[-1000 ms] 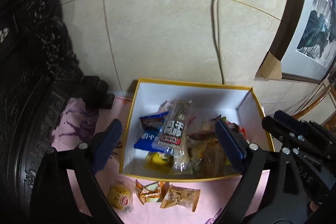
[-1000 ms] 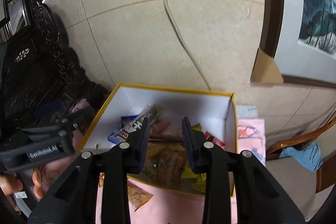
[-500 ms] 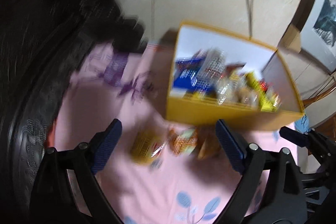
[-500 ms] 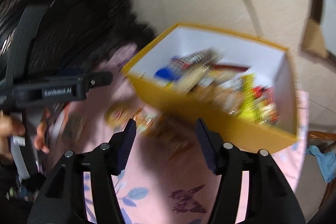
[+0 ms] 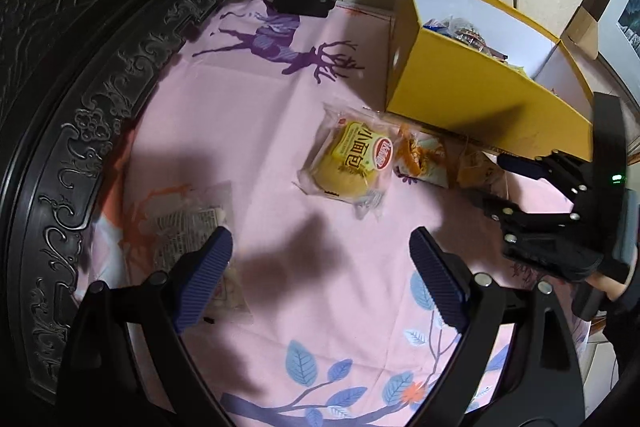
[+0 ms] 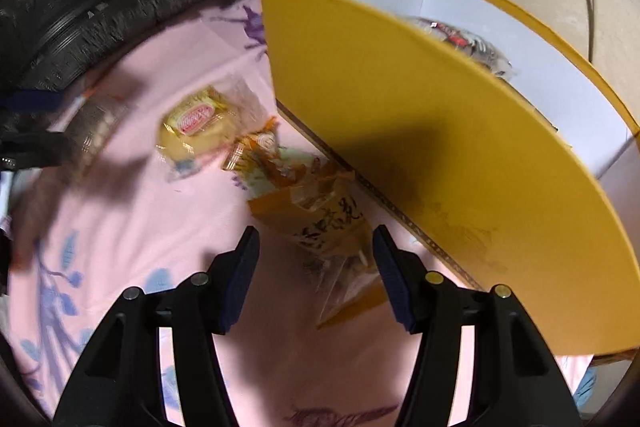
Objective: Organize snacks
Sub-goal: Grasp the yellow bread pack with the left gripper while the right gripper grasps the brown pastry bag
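Right tongs (image 6: 316, 269) just opened partway, straddling the orange snack pouch (image 6: 320, 223) without pinching it, pouch lying on the pink cloth (image 6: 160, 219) against the yellow box (image 6: 420, 131); left tongs (image 5: 320, 267) wide open, empty.

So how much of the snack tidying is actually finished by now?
Partly: the yellow box already holds several packets. Nothing is held; the right gripper, jaws just opened, straddles the orange packet. Left out: the bread bun, another orange packet, and a clear packet by the open left gripper.
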